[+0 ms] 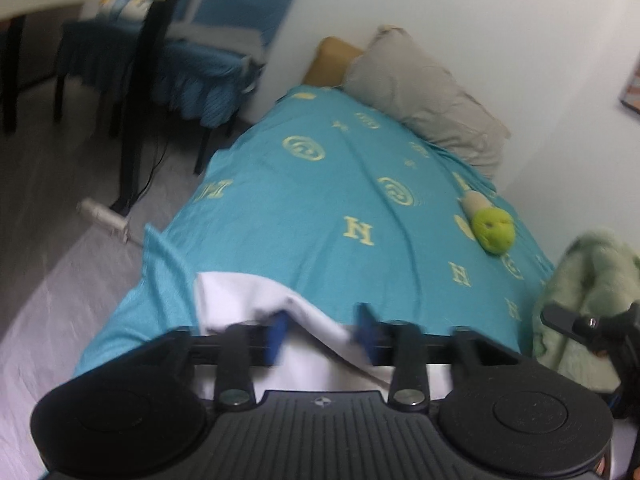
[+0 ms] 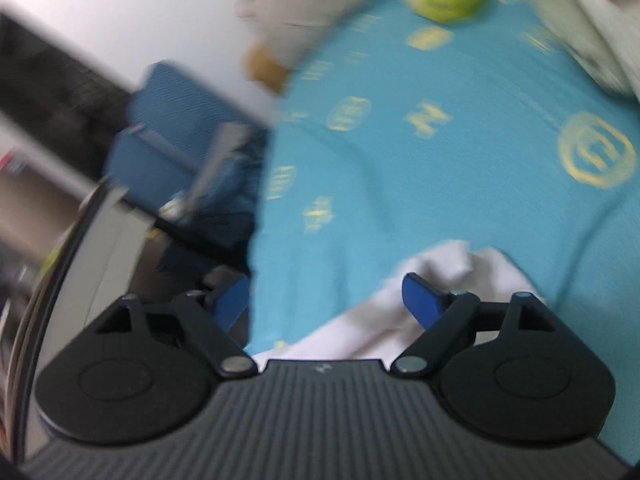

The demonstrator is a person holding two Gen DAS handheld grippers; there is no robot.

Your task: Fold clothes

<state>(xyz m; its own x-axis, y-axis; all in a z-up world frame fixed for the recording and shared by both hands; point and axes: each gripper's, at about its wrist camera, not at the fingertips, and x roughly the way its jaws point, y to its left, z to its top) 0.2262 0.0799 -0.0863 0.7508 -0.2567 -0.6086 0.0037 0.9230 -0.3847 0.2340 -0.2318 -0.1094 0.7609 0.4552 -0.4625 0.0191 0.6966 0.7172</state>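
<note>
**Both grippers open over the white garment at the near edge of the bed**

Left gripper (image 1: 322,334), low centre of the left wrist view: blue pads (image 1: 276,336) parted to a middling gap, white garment (image 1: 248,296) lying between and beneath them, not pinched. A folded edge of the cloth runs diagonally from upper left to lower right through the gap. Right gripper (image 2: 324,300), low centre of the right wrist view: blue pads (image 2: 420,300) spread wide, holding nothing; one pad over the white garment (image 2: 452,268), the other off the bed's side, over the darker floor area at lower left. Heavy motion blur in that view, so finer contact not readable.

White garment bunched at the bottom of both frames, resting on the turquoise bedspread (image 1: 320,184) with its yellow letters and rings. Green ball-like toy (image 1: 493,229) well apart at the right of the left view; grey pillow (image 1: 424,92) at upper centre right; pale green fabric (image 1: 588,292) at the far right edge.

Judged step: a release between folds, with the cloth set down on the spread and no grip on it. Probably next: choosing fresh edges or corners of the white cloth, lowering each pad pair around a single layer, closing, then carrying that edge across. Care needed to catch the garment alone and not the bedspread under it.
</note>
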